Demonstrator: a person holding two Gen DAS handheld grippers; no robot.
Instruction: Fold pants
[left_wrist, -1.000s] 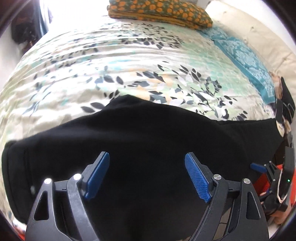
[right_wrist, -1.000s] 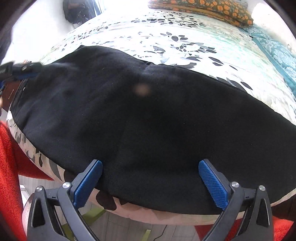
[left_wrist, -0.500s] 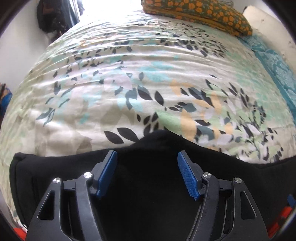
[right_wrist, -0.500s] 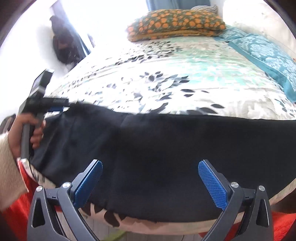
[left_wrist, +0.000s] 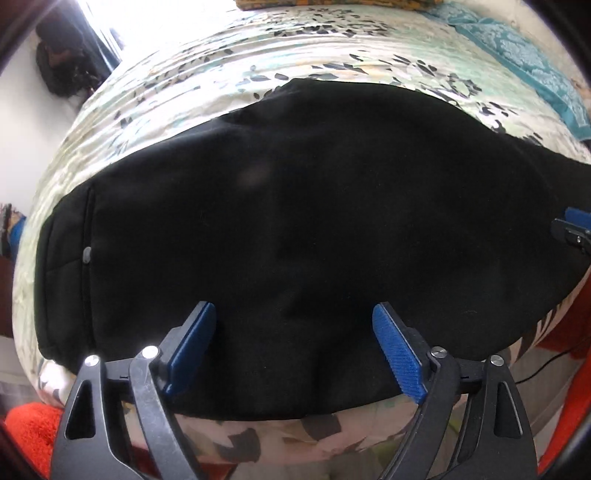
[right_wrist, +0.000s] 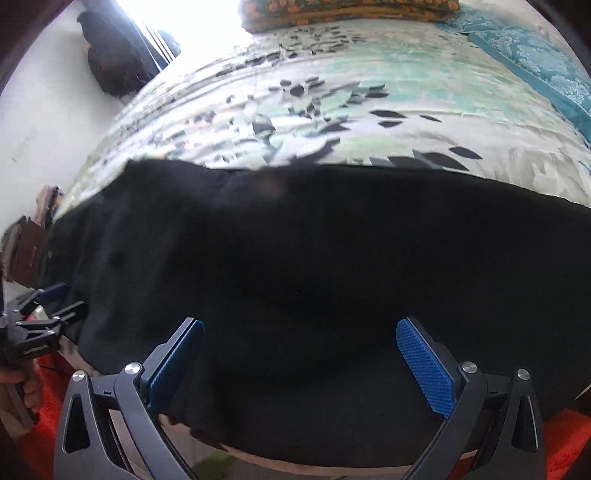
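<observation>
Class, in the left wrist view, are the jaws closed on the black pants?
No, the left gripper has its jaws wide apart above the pants.

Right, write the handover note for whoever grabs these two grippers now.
Left gripper: open, holding nothing, over the waist end near the button.
Right gripper: open, holding nothing, further along the legs.
Black pants: spread flat across the bed, near edge at the mattress side.
Done: pants laid out; whether already halved lengthwise cannot be told.
Left: grip and fold.
</observation>
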